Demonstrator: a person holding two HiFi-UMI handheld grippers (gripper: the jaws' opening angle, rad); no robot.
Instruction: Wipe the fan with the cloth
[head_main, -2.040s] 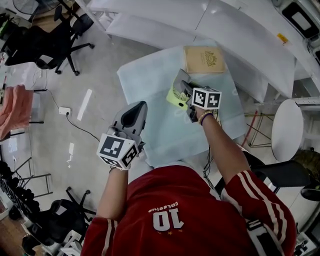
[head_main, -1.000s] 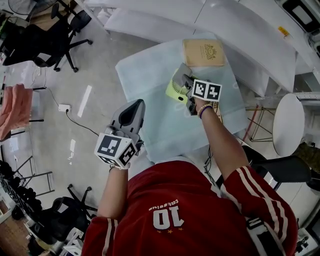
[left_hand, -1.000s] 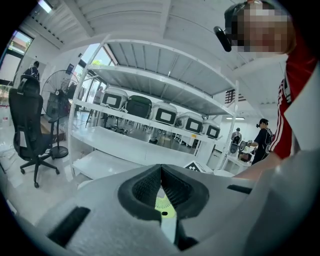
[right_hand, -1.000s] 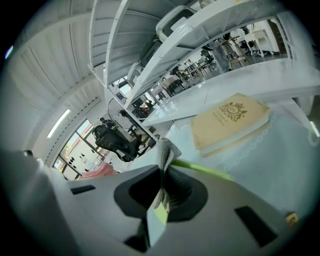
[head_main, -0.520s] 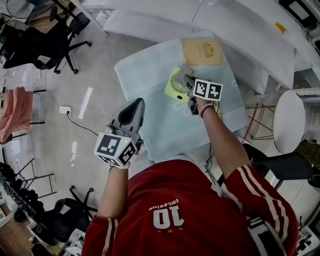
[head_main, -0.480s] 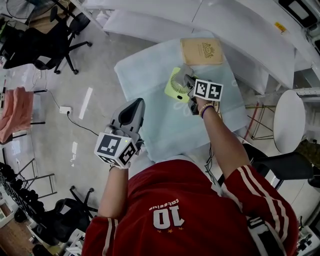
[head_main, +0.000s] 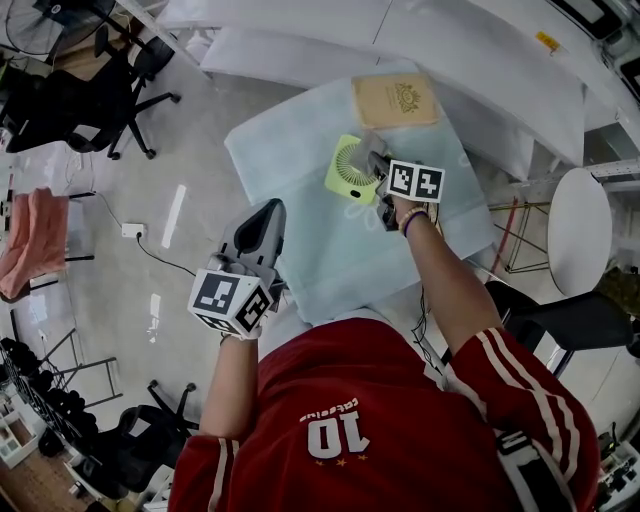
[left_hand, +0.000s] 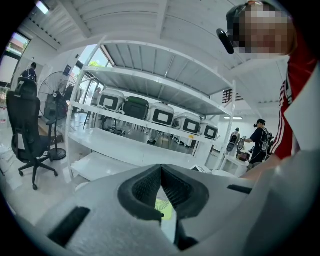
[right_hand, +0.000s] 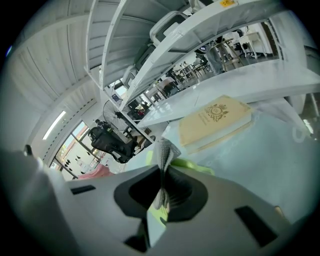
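Observation:
A lime-green small fan lies on the pale blue covered table. My right gripper is shut on a grey cloth, which rests against the fan's right far edge. In the right gripper view the cloth stands pinched between the jaws, with the fan just beyond them. My left gripper hangs over the table's near left edge, away from the fan, shut with nothing in it. A sliver of the fan shows below its jaws.
A tan book lies at the table's far side, just beyond the fan. White shelving runs behind the table. A round white stool stands to the right, office chairs on the floor to the left.
The right gripper has slid the cloth across the fan toward its far right edge, uncovering more of the grille. The left gripper has stayed where it was.

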